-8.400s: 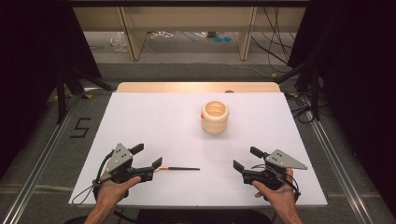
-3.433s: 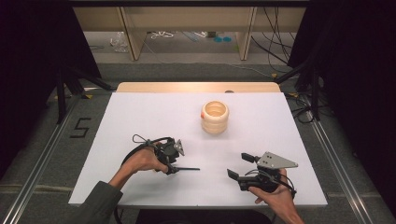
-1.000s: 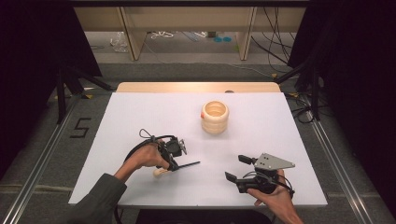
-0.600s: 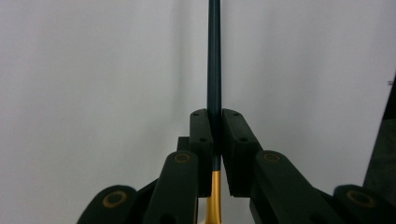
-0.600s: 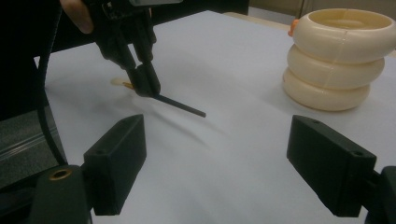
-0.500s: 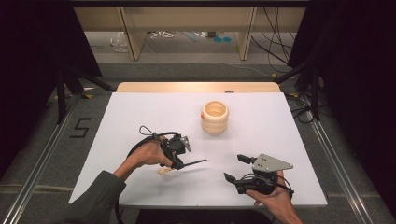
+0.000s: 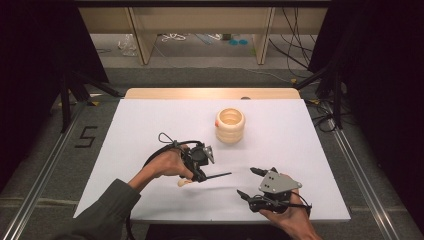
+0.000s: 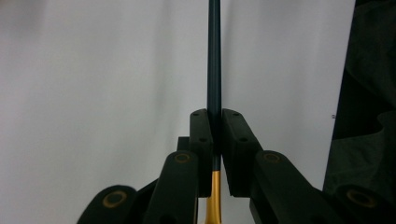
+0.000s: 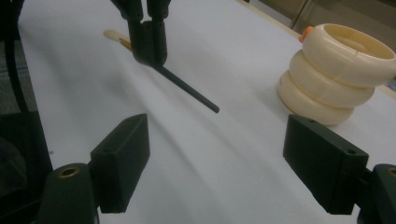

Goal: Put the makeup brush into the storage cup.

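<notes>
While the right gripper [image 7: 252, 182] waited nearest with fingers apart and empty, their gap just narrowing, the left gripper [image 7: 198, 172] clamped a brush [image 7: 216, 176] above the white surface [image 7: 150, 120]: slender dark stem, gold ferrule, pale end, seemingly bound for the cream ribbed pot [image 7: 230, 125] beyond.

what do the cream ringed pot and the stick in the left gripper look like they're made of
Ringed pot: probably glossy plastic or glazed ceramic, going by its smooth cream rings with soft highlights.
Stick: thin dark shaft with a matte look, a gold band and a pale cream end; likely painted wood or plastic, like a brush handle. The left gripper clamps it.
</notes>
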Available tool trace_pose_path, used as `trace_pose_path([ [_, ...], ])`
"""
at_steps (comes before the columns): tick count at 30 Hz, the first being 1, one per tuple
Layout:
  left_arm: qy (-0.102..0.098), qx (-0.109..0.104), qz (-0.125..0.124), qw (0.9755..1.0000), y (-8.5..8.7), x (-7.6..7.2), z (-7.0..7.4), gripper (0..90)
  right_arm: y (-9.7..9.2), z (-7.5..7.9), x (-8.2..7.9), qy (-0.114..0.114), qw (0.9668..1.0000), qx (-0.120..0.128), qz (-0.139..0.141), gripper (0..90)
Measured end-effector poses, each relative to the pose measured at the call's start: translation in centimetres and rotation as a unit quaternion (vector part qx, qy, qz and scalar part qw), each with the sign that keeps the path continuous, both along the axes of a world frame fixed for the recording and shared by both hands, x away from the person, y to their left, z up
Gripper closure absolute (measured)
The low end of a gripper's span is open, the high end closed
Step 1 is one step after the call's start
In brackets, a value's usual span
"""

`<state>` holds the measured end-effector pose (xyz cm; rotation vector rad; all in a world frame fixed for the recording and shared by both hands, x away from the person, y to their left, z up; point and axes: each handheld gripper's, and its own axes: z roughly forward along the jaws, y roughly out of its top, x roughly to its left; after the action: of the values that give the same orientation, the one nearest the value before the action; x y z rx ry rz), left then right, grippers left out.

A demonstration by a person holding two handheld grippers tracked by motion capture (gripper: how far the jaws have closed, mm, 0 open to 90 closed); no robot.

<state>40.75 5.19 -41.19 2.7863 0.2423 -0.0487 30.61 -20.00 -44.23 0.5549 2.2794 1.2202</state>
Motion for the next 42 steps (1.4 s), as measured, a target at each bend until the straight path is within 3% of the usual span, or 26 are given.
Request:
trace_pose_path([
  [11, 0.007, 0.007, -0.029, 0.9995, -2.0, -0.8, -0.1, 83.3, 0.8, 0.0, -0.5, -0.04, 0.9974, -0.057, 0.019, 25.2],
  [15, 0.012, 0.009, -0.035, 0.9993, -2.5, -0.9, 0.1, 83.3, 1.0, -0.1, -0.6, -0.043, 0.9963, -0.07, 0.025, 25.7],
  [16, 0.011, 0.007, -0.037, 0.9992, -2.6, -0.9, 0.1, 83.3, 1.2, -0.1, -0.7, -0.052, 0.9946, -0.085, 0.028, 26.0],
  [21, 0.015, 0.002, -0.037, 0.9992, -3.2, -1.2, 0.3, 83.2, 1.7, -0.1, -1.1, -0.068, 0.9911, -0.107, 0.04, 27.6],
  [22, 0.016, 0.01, -0.046, 0.9988, -3.2, -1.2, 0.4, 83.2, 1.8, -0.1, -1.2, -0.074, 0.9896, -0.115, 0.043, 27.9],
  [24, 0.023, 0.004, -0.04, 0.999, -3.6, -1.5, 0.4, 83.3, 2.1, -0.1, -1.3, -0.089, 0.9856, -0.135, 0.049, 28.9],
  [25, 0.023, 0.004, -0.04, 0.999, -3.6, -1.5, 0.4, 83.3, 2.1, -0.1, -1.3, -0.089, 0.9856, -0.135, 0.049, 28.9],
  [27, 0.022, 0.016, -0.053, 0.9982, -3.9, -1.5, 0.4, 83.3, 2.4, -0.1, -1.5, -0.101, 0.9821, -0.148, 0.057, 29.8],
  [29, 0.024, 0.015, -0.052, 0.9982, -4.0, -1.5, 0.4, 83.2, 2.5, -0.2, -1.6, -0.104, 0.982, -0.148, 0.055, 29.8],
  [30, 0.022, 0.019, -0.058, 0.9979, -4.1, -1.5, 0.5, 83.3, 2.7, -0.2, -1.7, -0.112, 0.9795, -0.157, 0.06, 30.2],
  [32, 0.021, 0.02, -0.06, 0.9978, -4.2, -1.4, 0.6, 83.2, 2.8, -0.3, -1.7, -0.111, 0.9786, -0.162, 0.063, 30.5],
  [33, 0.026, 0.007, -0.046, 0.9986, -4.3, -1.7, 0.6, 83.2, 2.9, -0.3, -1.7, -0.111, 0.9778, -0.165, 0.066, 30.9],
  [35, 0.027, 0.014, -0.057, 0.9979, -4.3, -1.6, 0.7, 83.2, 3.1, -0.4, -1.8, -0.117, 0.9751, -0.174, 0.072, 32.2],
  [38, 0.026, 0.01, -0.056, 0.998, -4.4, -1.8, 0.6, 83.3, 3.2, -0.4, -1.8, -0.115, 0.9756, -0.173, 0.071, 32.6],
  [41, 0.025, 0.007, -0.057, 0.998, -4.5, -1.9, 0.8, 83.2, 3.3, -0.4, -1.7, -0.116, 0.974, -0.179, 0.077, 33.4],
  [42, 0.026, 0.016, -0.064, 0.9975, -4.6, -1.9, 1.0, 83.2, 3.4, -0.5, -1.7, -0.113, 0.9738, -0.181, 0.079, 34.7],
])
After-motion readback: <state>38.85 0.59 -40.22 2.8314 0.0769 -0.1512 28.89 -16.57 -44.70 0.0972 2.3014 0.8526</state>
